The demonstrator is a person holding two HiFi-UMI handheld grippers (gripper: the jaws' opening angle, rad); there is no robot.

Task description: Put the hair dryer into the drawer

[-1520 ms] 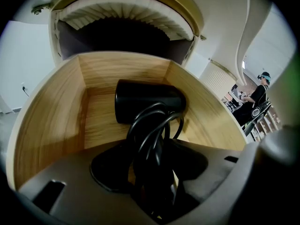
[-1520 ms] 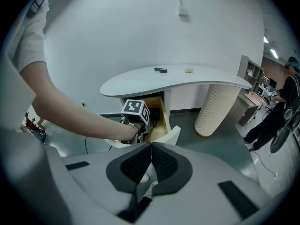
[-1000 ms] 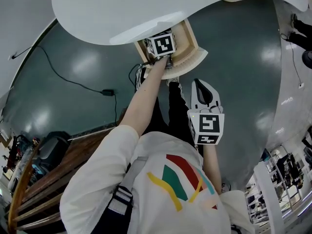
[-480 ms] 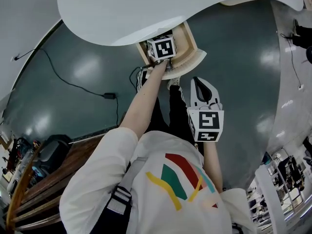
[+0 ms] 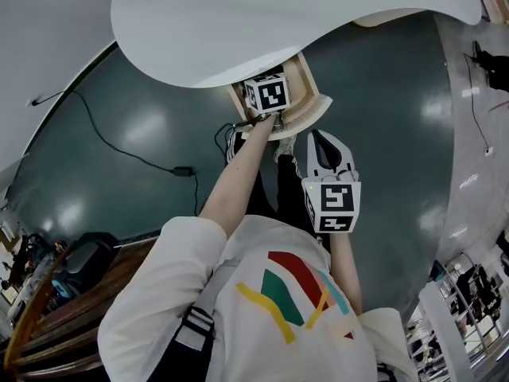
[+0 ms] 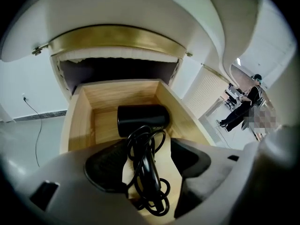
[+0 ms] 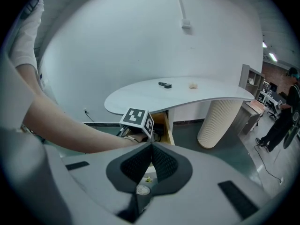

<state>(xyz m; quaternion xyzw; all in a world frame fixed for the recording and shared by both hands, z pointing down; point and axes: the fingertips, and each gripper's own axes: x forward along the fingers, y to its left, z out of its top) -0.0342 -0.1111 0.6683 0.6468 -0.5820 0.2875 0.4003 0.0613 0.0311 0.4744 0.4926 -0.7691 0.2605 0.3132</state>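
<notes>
Left gripper view gives us the clearest read. The left gripper [image 6: 150,165] has its jaws spread wide, having just been opening. The black hair dryer [image 6: 142,120] lies between the pads with bare wood showing on either side, so neither pad presses on it. It rests on the floor of the open pale wooden drawer [image 6: 78,121], barrel at the far end and handle toward us, with the looped black cord [image 6: 156,201] piled over the handle. The drawer sits under the white curved tabletop [image 7: 187,93]. The right gripper [image 7: 150,159] hangs nearer us with its jaws together on nothing.

We judge the placing itself done, so the care now lies in leaving. We would lift the left gripper straight up and back, keeping the jaws wide, so that neither pad hooks a cord loop and drags the dryer out.

The gripper body hides the near end of the handle, the plug and the drawer's front. In the head view the marker cube and hand cover the drawer's inside. Two small things on the tabletop are too small to name.
</notes>
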